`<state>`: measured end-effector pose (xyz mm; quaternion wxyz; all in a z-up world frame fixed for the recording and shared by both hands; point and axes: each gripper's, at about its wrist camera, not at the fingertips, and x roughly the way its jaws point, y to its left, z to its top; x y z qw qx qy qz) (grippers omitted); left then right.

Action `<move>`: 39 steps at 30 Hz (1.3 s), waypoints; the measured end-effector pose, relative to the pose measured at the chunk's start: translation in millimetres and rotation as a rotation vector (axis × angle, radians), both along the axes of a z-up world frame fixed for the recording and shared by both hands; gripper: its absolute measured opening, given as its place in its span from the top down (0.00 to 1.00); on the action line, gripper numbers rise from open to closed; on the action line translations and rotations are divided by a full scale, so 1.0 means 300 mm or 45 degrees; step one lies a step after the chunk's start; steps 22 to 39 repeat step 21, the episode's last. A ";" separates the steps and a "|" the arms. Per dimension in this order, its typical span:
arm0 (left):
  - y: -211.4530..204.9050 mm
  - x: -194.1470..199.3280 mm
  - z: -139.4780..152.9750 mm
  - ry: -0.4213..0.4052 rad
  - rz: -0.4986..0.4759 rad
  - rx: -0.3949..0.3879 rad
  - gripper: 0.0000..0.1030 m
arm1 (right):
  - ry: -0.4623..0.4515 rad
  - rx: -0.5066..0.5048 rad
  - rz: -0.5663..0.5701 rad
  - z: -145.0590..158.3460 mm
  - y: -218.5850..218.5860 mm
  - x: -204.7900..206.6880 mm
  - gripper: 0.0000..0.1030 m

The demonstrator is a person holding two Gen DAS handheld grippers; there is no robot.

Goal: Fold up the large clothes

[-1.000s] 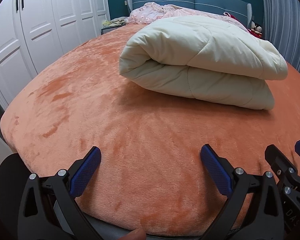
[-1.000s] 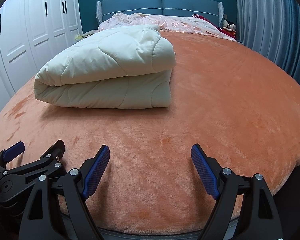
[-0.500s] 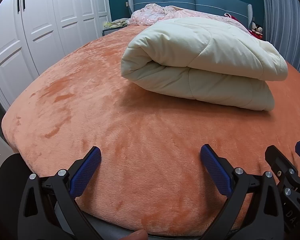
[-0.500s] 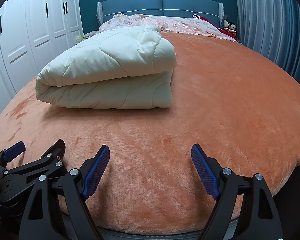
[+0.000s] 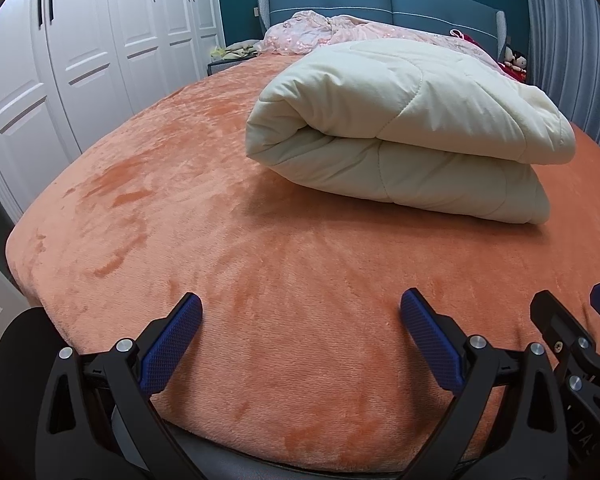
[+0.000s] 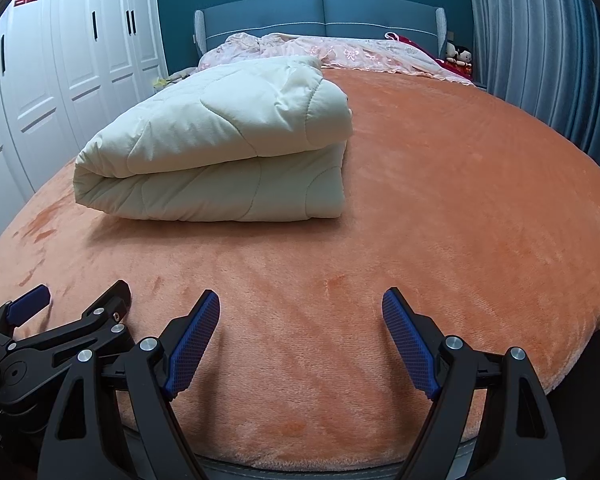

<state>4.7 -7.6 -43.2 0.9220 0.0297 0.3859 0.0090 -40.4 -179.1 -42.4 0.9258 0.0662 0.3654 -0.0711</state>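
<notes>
A cream quilted comforter [image 5: 412, 128] lies folded in a thick bundle on the orange bed cover [image 5: 260, 240]; in the right wrist view the comforter [image 6: 220, 152] sits left of centre. My left gripper [image 5: 300, 320] is open and empty above the foot of the bed, well short of the bundle. My right gripper [image 6: 300, 316] is open and empty, side by side with the left one. Part of the right gripper [image 5: 572, 340] shows at the left wrist view's right edge, and the left gripper [image 6: 60, 332] shows at the right wrist view's left edge.
White wardrobe doors [image 5: 80, 60] line the left side. A blue headboard [image 6: 320, 12] and a crumpled pink blanket [image 6: 340, 52] are at the far end. Grey-blue curtains [image 6: 540, 40] hang on the right. Small dolls [image 6: 458, 56] sit by the headboard.
Both views have edged slightly lower; the comforter sits a bit lower in each view. Both grippers stay open and empty.
</notes>
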 end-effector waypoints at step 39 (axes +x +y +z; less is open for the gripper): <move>-0.004 -0.003 0.000 -0.005 -0.004 -0.012 0.06 | -0.014 -0.011 -0.004 0.003 0.013 -0.006 0.21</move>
